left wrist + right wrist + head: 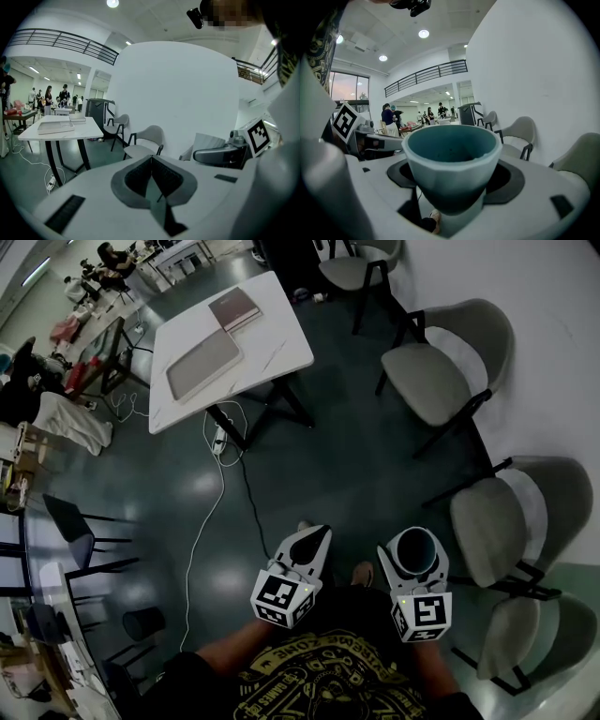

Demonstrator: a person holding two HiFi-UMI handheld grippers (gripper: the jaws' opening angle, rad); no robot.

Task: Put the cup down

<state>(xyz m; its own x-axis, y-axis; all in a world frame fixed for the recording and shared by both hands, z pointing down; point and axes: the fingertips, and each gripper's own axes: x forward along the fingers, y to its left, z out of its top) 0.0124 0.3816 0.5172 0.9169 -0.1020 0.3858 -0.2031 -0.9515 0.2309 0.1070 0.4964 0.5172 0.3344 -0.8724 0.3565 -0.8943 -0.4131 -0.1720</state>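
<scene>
Right claw (413, 560): jaws wide, clamped on the cup (450, 154), one pad on each side of its lower wall. The cup is upright, mouth up, and looks empty inside. Gripping low on the body probably leaves the base free to meet a surface first.

Left claw (151, 174): jaws together, nothing between them. It is held level just beside the right one at 9 o'clock, likely only parked out of the way.

Both claws are close to the person's chest, over bare floor (319, 474). The cup rests on nothing.

Head view: white desk (272, 343) at 11 o'clock, well apart, carrying a grey pad (202, 364) and a book (235, 308). Its 3 o'clock part is bare. Chairs (441, 371) run from 1 to 4 o'clock along the wall.

Judgement: set-down not begun. The desk is the likely target, so a walk toward it comes first.
</scene>
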